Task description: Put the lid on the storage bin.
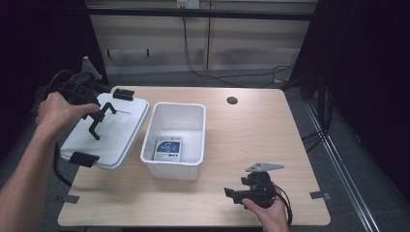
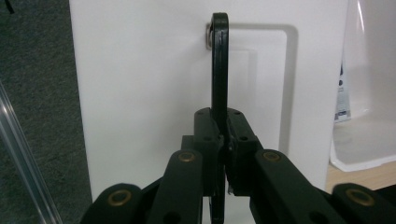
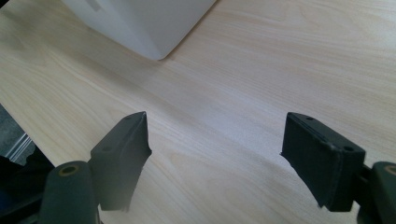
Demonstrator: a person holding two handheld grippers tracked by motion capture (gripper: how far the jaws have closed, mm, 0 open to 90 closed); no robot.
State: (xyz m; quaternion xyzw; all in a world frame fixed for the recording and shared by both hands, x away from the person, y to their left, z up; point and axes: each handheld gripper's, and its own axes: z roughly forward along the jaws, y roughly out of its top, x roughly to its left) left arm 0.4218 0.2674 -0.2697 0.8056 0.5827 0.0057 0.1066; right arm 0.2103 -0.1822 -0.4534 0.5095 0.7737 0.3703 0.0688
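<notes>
High view. A white lid point(image 1: 113, 128) with black latches at its two ends is seen lying at the left of the wooden table point(image 1: 251, 130), its long axis running away from the person; an open white bin point(image 1: 193, 166) stands just beside it to the right, with a printed card point(image 1: 168, 148) on its floor. The left gripper point(image 1: 96, 118) is held over the lid by the left hand point(image 1: 60, 111), and a black handle point(image 1: 104, 115) on the lid's middle is taken between its jaws. The right gripper point(image 1: 237, 194) is rested low at the near right edge, well apart from bin and lid.

Left gripper view. The jaws are shown clamped on the handle point(image 2: 219, 70), which rises straight ahead along the gripper's own line and is pinned to the lid point(image 2: 140, 93) at its far end. The bin point(image 2: 359, 140) is seen to the right; should the lid be meant for it, a carry toward that side is judged to be required, and the left hand is the nearer.

Right gripper view. The jaws are shown wide apart and empty above bare table point(image 3: 261, 79); a corner of the bin point(image 3: 149, 28) is seen ahead and to the left.
</notes>
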